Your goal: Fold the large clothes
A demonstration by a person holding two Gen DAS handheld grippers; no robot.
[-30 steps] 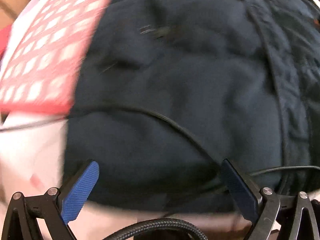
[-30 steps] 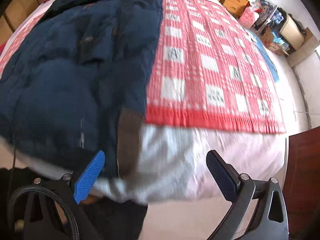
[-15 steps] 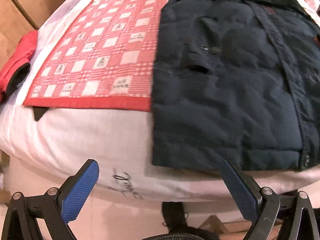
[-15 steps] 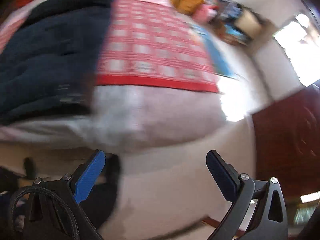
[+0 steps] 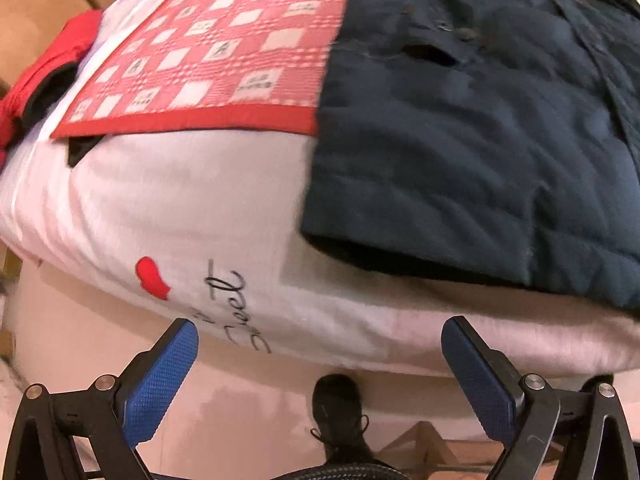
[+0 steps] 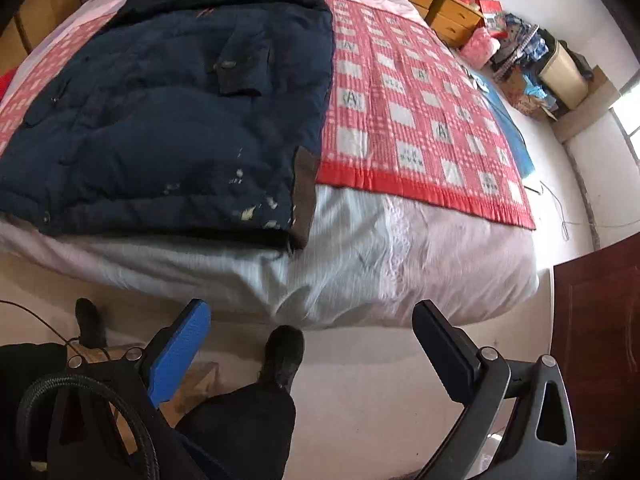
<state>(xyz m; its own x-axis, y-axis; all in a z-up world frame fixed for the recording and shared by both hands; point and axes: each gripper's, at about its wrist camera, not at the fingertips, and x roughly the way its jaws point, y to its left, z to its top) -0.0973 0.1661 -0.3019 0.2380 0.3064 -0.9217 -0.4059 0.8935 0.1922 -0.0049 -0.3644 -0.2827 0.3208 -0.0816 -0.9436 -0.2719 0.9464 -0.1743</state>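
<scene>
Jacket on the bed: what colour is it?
Dark navy jacket, with a brown strip at its hem corner; clearest in the right wrist view.

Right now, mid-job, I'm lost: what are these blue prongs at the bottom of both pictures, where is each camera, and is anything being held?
Each picture comes from a fisheye camera on a hand-held gripper, looking along its two fingers. The blue prongs are those fingers. The left gripper and right gripper are both open and hold nothing, hovering off the foot of the bed. A navy padded jacket lies spread flat on a red checked blanket. The person's dark shoes stand on the floor below.
</scene>
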